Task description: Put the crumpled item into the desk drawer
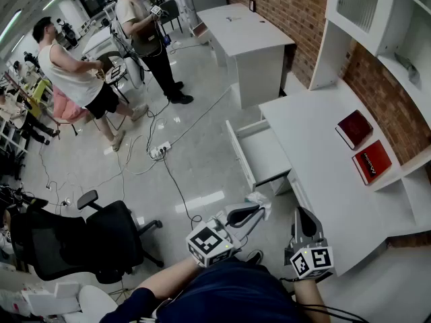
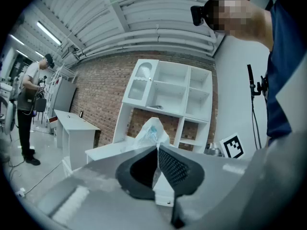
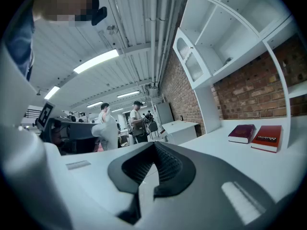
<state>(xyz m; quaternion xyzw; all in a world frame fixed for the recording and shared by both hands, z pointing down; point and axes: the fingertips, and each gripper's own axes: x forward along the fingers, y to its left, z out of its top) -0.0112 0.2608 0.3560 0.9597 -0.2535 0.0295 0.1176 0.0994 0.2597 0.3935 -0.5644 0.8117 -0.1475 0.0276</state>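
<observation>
Gripping the crumpled item at its very tips, the left gripper hangs over the floor just short of the open desk drawer, its jaws clenched on a thin fold of the white wad, which bunches up beyond them. In the left gripper view the crumpled item rises from between the closed pads, with the left gripper aimed close to level at the white desk and the shelving behind it. The drawer stands pulled out from the desk's side, its long axis running away from the person, its near end directly ahead of the wad and a little to the right. That is the line the coming move appears to turn on: forward and slightly rightward, then over the rim before any release. The right gripper is clenched on nothing, its jaws pressed together in the right gripper view, and hovers over the desk's near edge, beside the drawer rather than in line with it, so the left is the better placed hand. Two red books lie well apart on the desktop.
</observation>
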